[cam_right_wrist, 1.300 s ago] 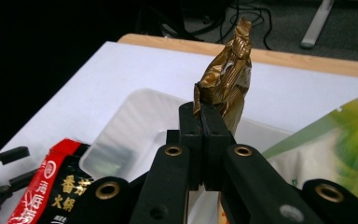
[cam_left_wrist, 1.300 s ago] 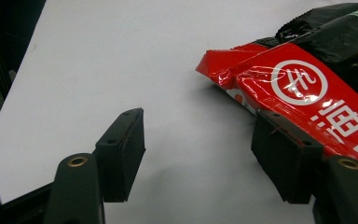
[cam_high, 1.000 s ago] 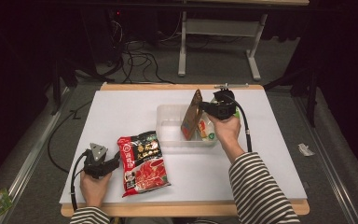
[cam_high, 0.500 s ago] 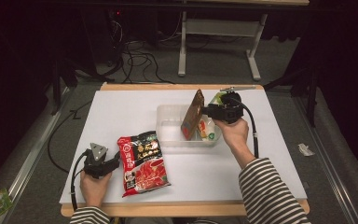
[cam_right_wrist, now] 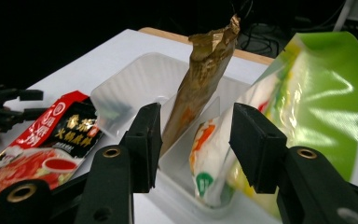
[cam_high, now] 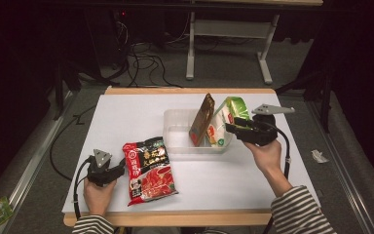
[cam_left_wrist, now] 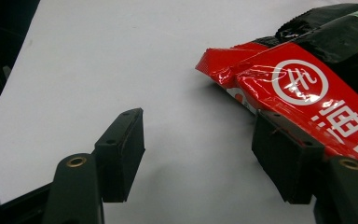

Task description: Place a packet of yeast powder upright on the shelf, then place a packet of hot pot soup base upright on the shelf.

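A white rectangular table top with a pale wooden edge (cam_high: 126,112) is seen across the middle of the high view, with dark floor and cables beyond it in the upper part of the frame. A clear, shallow plastic tray (cam_high: 177,127) is placed just right of the frame's centre, and two packets are stood inside it at its right end: a tall brown and gold foil pouch (cam_high: 202,119), tilted with its top toward the upper right, and a green and white plastic bag with orange print (cam_high: 226,122) leaned just beside it. A flat red and black glossy packet with white characters (cam_high: 147,168) is laid on the table in the lower left of centre, well apart from the tray. The right gripper (cam_high: 231,129) is held in a hand with a striped sleeve, at the tray's right end; in the right gripper view its jaws are spread apart, with nothing pinched, and the pouch and bag are seen in the gap beyond them. The left gripper (cam_high: 122,165) is rested at the lower left, at the red packet's left edge; its jaws are released, one on bare table and the other over the packet's edge (cam_left_wrist: 303,88)
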The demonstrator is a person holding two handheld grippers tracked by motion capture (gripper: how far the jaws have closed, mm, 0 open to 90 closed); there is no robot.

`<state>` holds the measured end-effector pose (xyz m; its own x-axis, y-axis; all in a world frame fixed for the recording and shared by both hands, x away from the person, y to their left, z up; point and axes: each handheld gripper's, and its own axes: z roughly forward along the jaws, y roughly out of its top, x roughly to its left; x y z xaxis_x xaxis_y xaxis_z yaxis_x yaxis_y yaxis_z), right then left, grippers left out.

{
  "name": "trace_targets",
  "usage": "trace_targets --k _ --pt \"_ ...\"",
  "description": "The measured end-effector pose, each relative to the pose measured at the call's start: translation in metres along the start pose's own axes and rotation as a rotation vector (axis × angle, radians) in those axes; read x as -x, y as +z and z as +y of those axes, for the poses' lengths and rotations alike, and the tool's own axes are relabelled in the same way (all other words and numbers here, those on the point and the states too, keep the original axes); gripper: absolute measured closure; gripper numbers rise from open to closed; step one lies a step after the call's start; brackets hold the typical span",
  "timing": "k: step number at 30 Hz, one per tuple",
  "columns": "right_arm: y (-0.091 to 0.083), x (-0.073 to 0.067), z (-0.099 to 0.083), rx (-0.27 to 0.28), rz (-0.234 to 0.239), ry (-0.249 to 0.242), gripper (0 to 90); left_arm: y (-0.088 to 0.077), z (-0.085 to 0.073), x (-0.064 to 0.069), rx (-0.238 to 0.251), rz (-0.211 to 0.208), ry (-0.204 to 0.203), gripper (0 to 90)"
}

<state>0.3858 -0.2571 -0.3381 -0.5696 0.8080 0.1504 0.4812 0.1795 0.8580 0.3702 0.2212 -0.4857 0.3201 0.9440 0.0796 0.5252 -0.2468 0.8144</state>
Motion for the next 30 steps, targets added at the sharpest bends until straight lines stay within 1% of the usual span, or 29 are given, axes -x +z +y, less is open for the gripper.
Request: trace_targets --k 1,2,3,4,5,7,8,9,10,11,12,13,15,16,17,18,19,20,21,22,23,25,26,28,30 --pt "-0.007 0.000 -0.007 0.018 0.005 -0.011 53.7 0.000 0.000 0.000 -0.002 -0.003 -0.001 34.6" --pt "-0.011 0.000 -0.011 0.027 0.003 -0.013 53.7 0.000 0.000 -0.002 -0.005 -0.013 -0.012 34.5" --pt "-0.018 0.001 -0.019 0.057 0.006 -0.021 53.7 0.001 0.000 -0.003 -0.006 -0.017 -0.023 33.9" --pt "-0.022 0.002 -0.025 0.077 0.006 -0.020 53.7 0.001 0.000 -0.004 -0.009 -0.024 -0.031 33.6" --pt "-0.028 0.005 -0.031 0.099 -0.007 -0.014 53.7 0.001 0.001 -0.005 -0.013 -0.033 -0.034 33.4" --pt "-0.040 0.014 -0.046 0.139 -0.042 0.016 53.8 0.001 0.001 -0.005 -0.013 -0.038 -0.035 33.3" --pt "-0.043 0.017 -0.052 0.149 -0.054 0.027 53.8 0.001 0.001 -0.005 -0.016 -0.039 -0.037 33.4" --pt "-0.047 0.022 -0.058 0.150 -0.070 0.050 53.8 0.002 0.001 -0.006 -0.016 -0.042 -0.040 33.4" --pt "-0.049 0.026 -0.065 0.148 -0.085 0.059 53.8 0.002 0.001 -0.006 -0.016 -0.046 -0.045 33.3" --pt "-0.050 0.030 -0.072 0.138 -0.102 0.055 53.8 0.001 0.001 -0.007 -0.015 -0.049 -0.047 33.2" --pt "-0.051 0.032 -0.078 0.118 -0.129 0.048 53.7 0.001 0.001 -0.007 -0.013 -0.051 -0.049 33.3" --pt "-0.050 0.034 -0.085 0.091 -0.157 0.037 53.7 0.001 0.001 -0.008 -0.013 -0.054 -0.054 33.2" --pt "-0.046 0.042 -0.099 0.039 -0.210 0.011 53.5 0.000 0.002 -0.010 -0.011 -0.073 -0.074 33.2" --pt "-0.044 0.044 -0.104 0.022 -0.223 0.016 53.0 0.000 0.002 -0.012 -0.009 -0.084 -0.090 33.0" --pt "-0.041 0.047 -0.110 -0.003 -0.240 0.020 52.1 -0.002 0.002 -0.014 -0.009 -0.093 -0.098 32.5" --pt "-0.037 0.051 -0.115 -0.027 -0.258 0.014 51.4 -0.004 0.003 -0.016 -0.006 -0.097 -0.102 32.1" --pt "-0.033 0.054 -0.121 -0.044 -0.278 0.021 50.7 -0.007 0.005 -0.019 -0.003 -0.111 -0.111 31.9" --pt "-0.030 0.057 -0.125 -0.060 -0.292 0.027 49.7 -0.010 0.007 -0.022 0.010 -0.123 -0.133 31.3" --pt "-0.027 0.060 -0.129 -0.075 -0.306 0.029 48.7 -0.012 0.009 -0.025 0.009 -0.144 -0.155 30.4" --pt "-0.021 0.067 -0.135 -0.102 -0.327 0.052 46.9 -0.015 0.012 -0.028 0.005 -0.162 -0.173 26.5" --pt "-0.021 0.067 -0.135 -0.102 -0.327 0.052 46.9 -0.017 0.015 -0.031 -0.005 -0.176 -0.181 26.5" --pt "-0.016 0.071 -0.139 -0.122 -0.353 0.050 46.0 -0.020 0.021 -0.032 -0.013 -0.185 -0.181 25.0" --pt "-0.011 0.073 -0.142 -0.143 -0.369 0.053 45.0 -0.021 0.024 -0.032 -0.016 -0.189 -0.176 23.8" --pt "-0.009 0.074 -0.143 -0.152 -0.373 0.053 45.0 -0.021 0.029 -0.031 -0.026 -0.208 -0.171 23.0" --pt "-0.006 0.074 -0.147 -0.170 -0.386 0.037 45.0 -0.018 0.033 -0.030 -0.047 -0.227 -0.168 22.2"
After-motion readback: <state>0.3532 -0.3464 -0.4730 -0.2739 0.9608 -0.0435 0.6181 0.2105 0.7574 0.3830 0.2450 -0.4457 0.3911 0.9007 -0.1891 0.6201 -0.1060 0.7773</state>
